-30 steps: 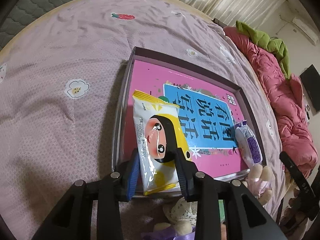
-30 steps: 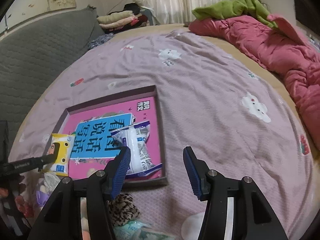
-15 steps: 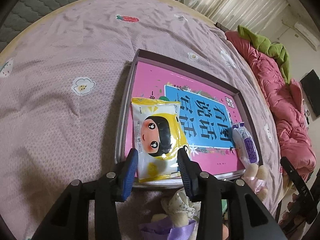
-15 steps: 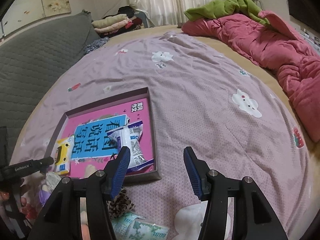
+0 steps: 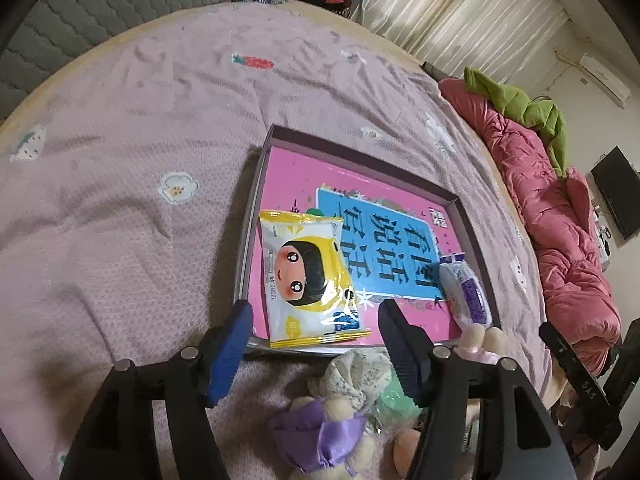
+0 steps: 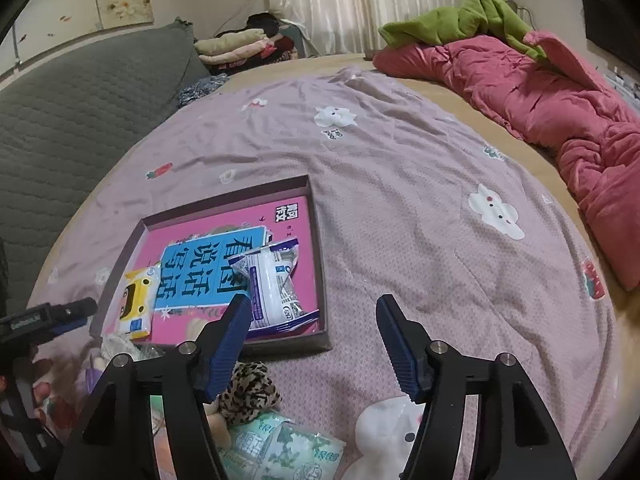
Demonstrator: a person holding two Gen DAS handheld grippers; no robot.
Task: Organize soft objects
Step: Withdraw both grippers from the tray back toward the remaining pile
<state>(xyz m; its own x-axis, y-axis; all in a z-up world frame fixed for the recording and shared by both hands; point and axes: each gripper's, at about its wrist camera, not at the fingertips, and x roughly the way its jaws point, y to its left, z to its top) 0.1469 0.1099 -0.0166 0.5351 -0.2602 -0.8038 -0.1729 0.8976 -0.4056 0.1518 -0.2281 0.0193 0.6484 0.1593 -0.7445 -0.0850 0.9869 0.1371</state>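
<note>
Nearest, the plush toys [image 5: 340,412] are half hidden behind the left gripper [image 5: 316,342] — its jaws have just been opening, now wide, touching nothing. The yellow pack [image 5: 308,276] lies free in the tray [image 5: 256,200]. The right gripper [image 6: 314,340] is also spread, empty.

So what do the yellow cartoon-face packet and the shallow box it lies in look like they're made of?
Yellow cartoon-face packet: apparently thin glossy plastic film, judging by the glare patches, crimped end seals and soft wrinkles. Shallow purple-walled box: probably rigid cardboard, with thin, straight, matte walls and sharp corners; its pink printed floor looks like smooth coated paper.
</note>
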